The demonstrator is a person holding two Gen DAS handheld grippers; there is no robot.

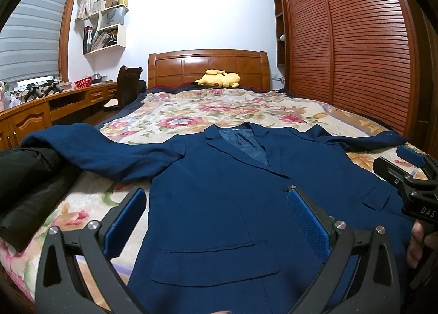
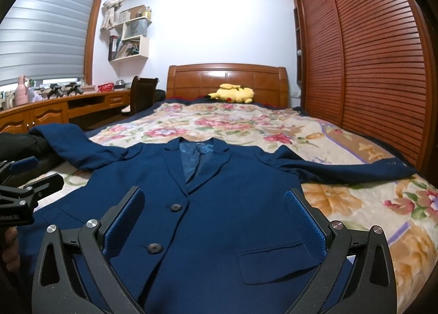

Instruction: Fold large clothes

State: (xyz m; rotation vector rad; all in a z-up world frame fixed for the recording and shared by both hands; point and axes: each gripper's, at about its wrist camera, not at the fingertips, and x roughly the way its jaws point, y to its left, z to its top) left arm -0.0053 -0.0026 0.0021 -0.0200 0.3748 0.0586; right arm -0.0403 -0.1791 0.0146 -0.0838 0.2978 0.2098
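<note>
Showing only in right wrist view: blazer (image 2: 219,204) buttons (image 2: 176,207)

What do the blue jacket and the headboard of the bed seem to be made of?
The blue jacket looks like matte woven suit cloth, perhaps a wool blend: a fine weave shows, and the lining is shinier. The headboard looks like varnished solid wood, with an orange-brown gloss and raised panels.

Navy blazer (image 2: 219,204) on a cream, pink-flowered bedspread (image 2: 356,204); yellow plush (image 2: 235,93); blue-padded black tools.
</note>
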